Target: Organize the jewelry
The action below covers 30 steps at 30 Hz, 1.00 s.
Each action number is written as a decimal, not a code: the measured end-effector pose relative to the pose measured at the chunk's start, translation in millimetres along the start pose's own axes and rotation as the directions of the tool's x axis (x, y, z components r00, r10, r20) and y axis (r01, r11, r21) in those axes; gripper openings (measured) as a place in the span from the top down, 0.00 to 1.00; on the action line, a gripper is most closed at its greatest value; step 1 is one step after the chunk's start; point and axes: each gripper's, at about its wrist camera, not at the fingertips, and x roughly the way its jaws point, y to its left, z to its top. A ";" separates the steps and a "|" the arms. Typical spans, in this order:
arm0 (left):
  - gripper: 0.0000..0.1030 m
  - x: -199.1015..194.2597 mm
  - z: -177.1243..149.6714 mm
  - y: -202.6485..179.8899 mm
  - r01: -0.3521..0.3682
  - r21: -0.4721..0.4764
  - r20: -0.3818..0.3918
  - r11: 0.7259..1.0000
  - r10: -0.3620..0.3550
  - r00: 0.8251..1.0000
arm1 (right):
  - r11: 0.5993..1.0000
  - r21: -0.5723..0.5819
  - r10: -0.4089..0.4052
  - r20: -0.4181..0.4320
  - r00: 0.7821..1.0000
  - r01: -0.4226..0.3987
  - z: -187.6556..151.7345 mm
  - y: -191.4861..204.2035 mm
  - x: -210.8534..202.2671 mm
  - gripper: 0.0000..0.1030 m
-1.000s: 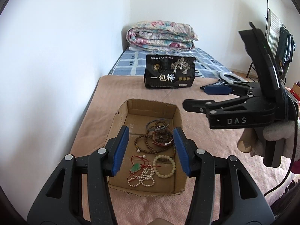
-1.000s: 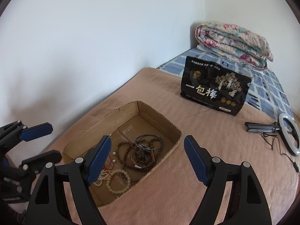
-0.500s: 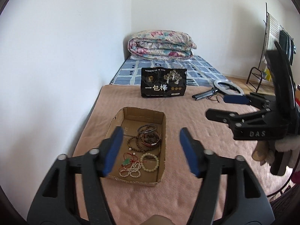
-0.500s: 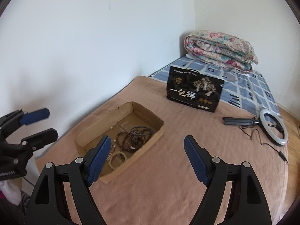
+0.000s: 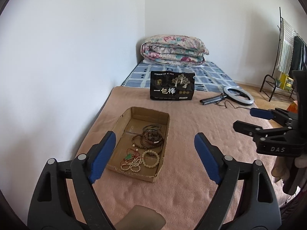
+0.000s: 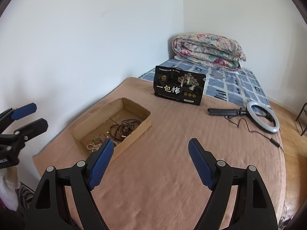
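Note:
A shallow cardboard box [image 5: 166, 122] lies on the pink blanket and holds the jewelry: dark wooden bead strands and bangles [image 5: 152, 136], a cream bead bracelet [image 5: 150, 158], a pearl string [image 5: 130, 165] and a green pendant on red cord [image 5: 129, 156]. The box also shows in the right wrist view [image 6: 143, 128]. My left gripper [image 5: 155, 157] is open and empty, held back above the box's near end. My right gripper [image 6: 150, 162] is open and empty, to the right of the box. It appears in the left wrist view [image 5: 249, 119].
A black snack bag [image 5: 172, 88] stands behind the box. A ring light on a folded stand [image 5: 238, 95] lies to the right with its cable. A folded floral quilt [image 5: 173, 49] sits at the bed's far end. A white wall runs along the left. A clothes rack [image 5: 287, 57] stands far right.
Both grippers have pulled back and up from the box, which now looks smaller and farther. The left gripper has opened wider. The jewelry has not moved.

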 end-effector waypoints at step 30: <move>0.03 23.8 -19.2 1.2 -0.079 0.002 0.000 0.997 0.079 0.997 | 0.998 0.014 -0.055 0.002 0.999 0.055 -21.0 -18.3 17.1 0.22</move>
